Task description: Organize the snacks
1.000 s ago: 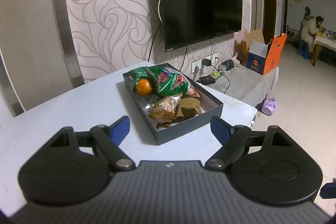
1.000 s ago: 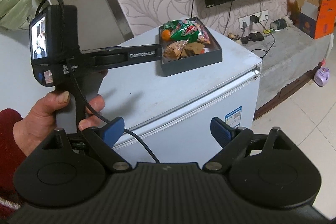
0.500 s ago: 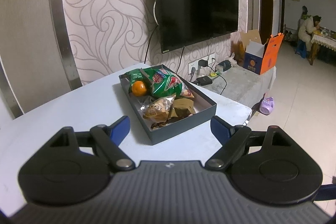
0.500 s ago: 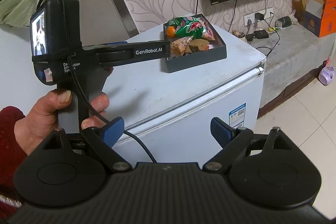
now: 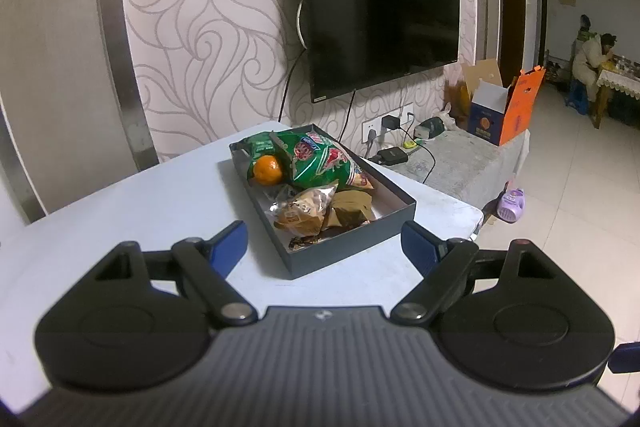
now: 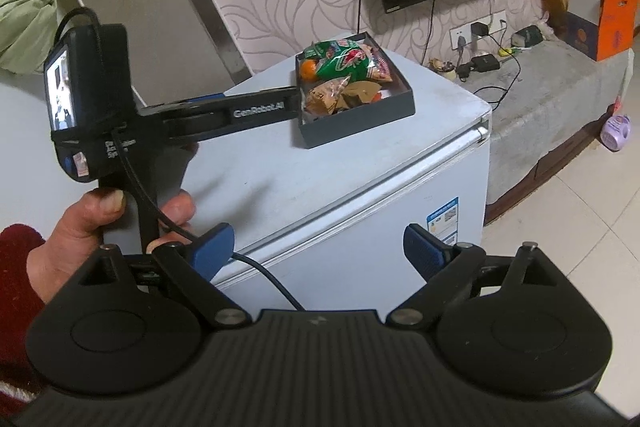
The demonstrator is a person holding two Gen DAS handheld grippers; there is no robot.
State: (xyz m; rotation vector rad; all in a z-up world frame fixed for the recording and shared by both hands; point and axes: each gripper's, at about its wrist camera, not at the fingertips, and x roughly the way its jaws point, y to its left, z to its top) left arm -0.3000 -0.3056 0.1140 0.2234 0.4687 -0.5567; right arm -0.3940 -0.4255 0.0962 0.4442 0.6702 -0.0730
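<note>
A dark grey box [image 5: 352,247] [image 6: 360,119] sits on a white chest freezer's lid [image 5: 160,211] [image 6: 260,179]. Inside lie a green snack bag [image 5: 320,163] [image 6: 344,61], an orange [image 5: 268,169] [image 6: 308,69], a clear-wrapped brown pastry [image 5: 304,211] and a brown packet [image 5: 352,207]. My left gripper [image 5: 322,239] [image 6: 280,107] hangs open just short of the box's near end, holding nothing. A hand [image 6: 100,223] grips its handle. My right gripper [image 6: 318,239] is open and empty, back from the freezer's front edge.
A wall TV [image 5: 380,7] hangs behind the freezer. Right of it, a low grey ledge [image 5: 460,163] carries chargers, cables and an orange-and-blue carton [image 5: 504,107]. A purple slipper [image 5: 510,205] lies on the tiled floor. A person sits at a far table [image 5: 592,59].
Both grippers keep still and stay open. The views only shift slightly; the box and snacks have not moved.
</note>
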